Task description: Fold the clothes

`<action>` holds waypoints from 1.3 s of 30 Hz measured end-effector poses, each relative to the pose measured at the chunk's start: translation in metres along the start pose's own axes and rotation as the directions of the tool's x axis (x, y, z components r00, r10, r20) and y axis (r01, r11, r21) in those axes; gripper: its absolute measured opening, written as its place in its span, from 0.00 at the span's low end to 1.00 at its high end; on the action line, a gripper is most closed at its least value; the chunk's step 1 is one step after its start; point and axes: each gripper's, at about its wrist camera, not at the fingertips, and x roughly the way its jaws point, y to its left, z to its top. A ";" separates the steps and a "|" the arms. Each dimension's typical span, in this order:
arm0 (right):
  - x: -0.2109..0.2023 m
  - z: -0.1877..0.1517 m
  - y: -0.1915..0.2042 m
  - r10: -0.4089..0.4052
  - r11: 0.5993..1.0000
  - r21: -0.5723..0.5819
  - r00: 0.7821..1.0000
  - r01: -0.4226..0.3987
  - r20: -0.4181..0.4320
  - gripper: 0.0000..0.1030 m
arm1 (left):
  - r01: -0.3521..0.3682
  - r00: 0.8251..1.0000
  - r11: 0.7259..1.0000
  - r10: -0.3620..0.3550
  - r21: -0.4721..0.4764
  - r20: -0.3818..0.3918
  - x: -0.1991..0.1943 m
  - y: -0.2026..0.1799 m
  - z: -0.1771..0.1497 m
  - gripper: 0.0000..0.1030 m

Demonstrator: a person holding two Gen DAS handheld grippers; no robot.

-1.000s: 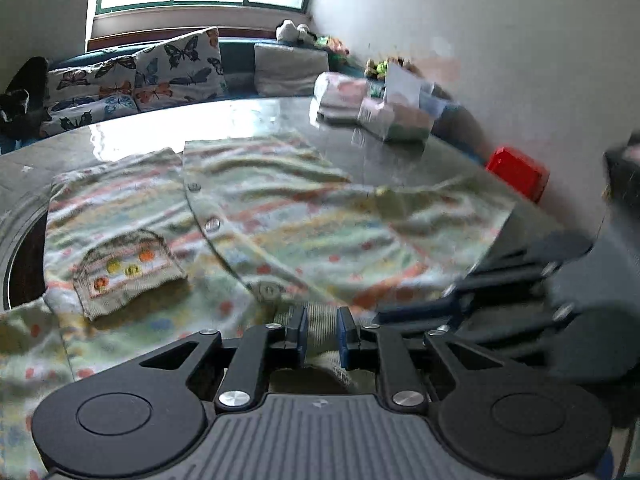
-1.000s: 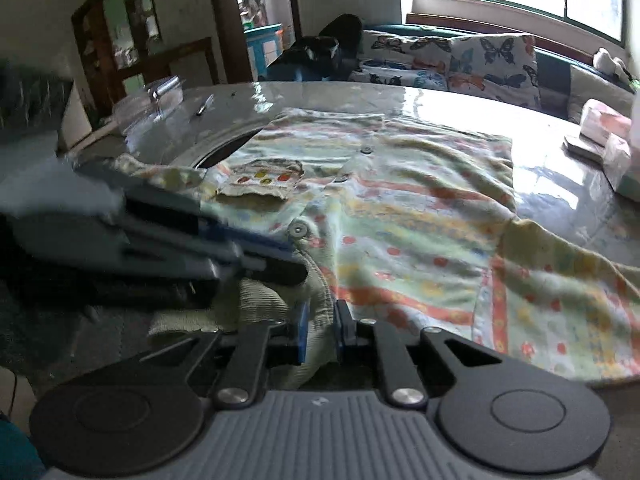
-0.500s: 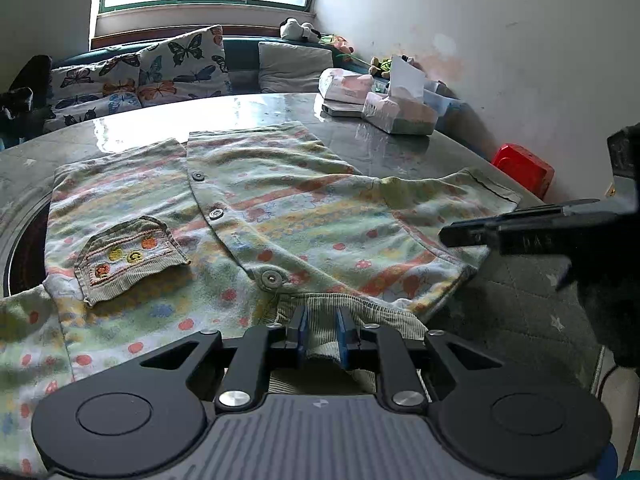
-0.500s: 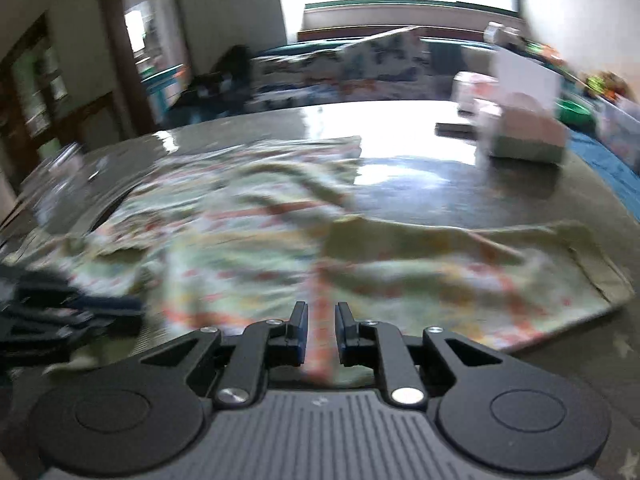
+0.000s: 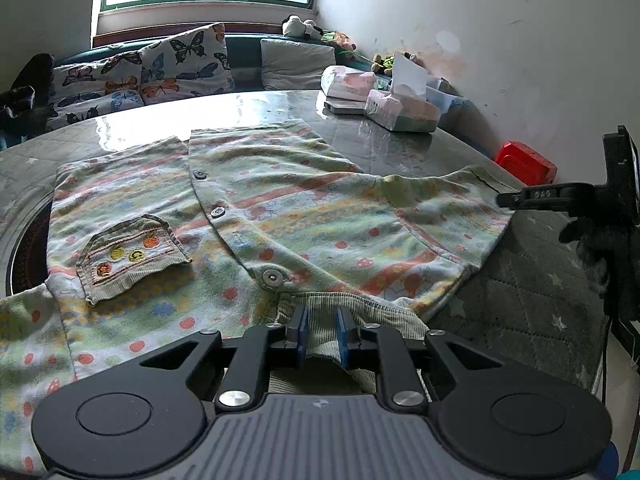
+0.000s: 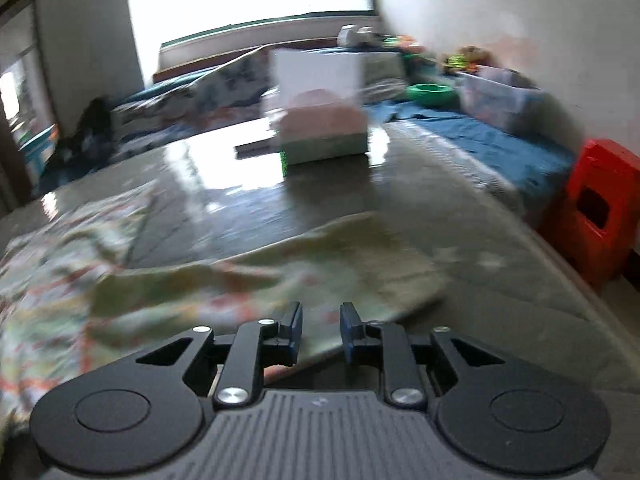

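Left wrist view: the shirt (image 5: 280,216) lies spread flat, front up, on the table (image 5: 400,148), buttoned down the middle, with a ribbed pocket (image 5: 132,258) on its front. One sleeve (image 5: 440,204) stretches out toward the table's edge near the red stool (image 5: 526,162); the other runs off the near corner of the view. The left gripper (image 5: 320,330) sits at the ribbed collar (image 5: 344,312), jaws narrowly parted with collar cloth between the pads and, as far as I can judge, pinched there. The right gripper (image 5: 508,200) shows from the side at the outstretched sleeve's cuff; its gap cannot be read from here. Tissue boxes (image 5: 400,112) stand well behind the shirt.

Right wrist view: blurred. The right gripper (image 6: 320,330) hangs over the sleeve (image 6: 320,264) end; its jaws have just been opening and stand a little apart, with nothing clamped between them, the cloth lying below and beyond the tips.

Progress, judged from the lie of things: early. The shirt is laid out and smoothed, but no fold is made — both sleeves lie out flat and the body is unfolded. Left to do: bring each sleeve in across the front, then fold the body
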 end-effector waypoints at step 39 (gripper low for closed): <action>-0.041 0.024 -0.006 0.070 0.995 0.061 0.984 -0.081 0.161 0.06 | -0.040 0.999 0.999 0.040 0.006 0.020 -0.012 -0.004 0.010 0.38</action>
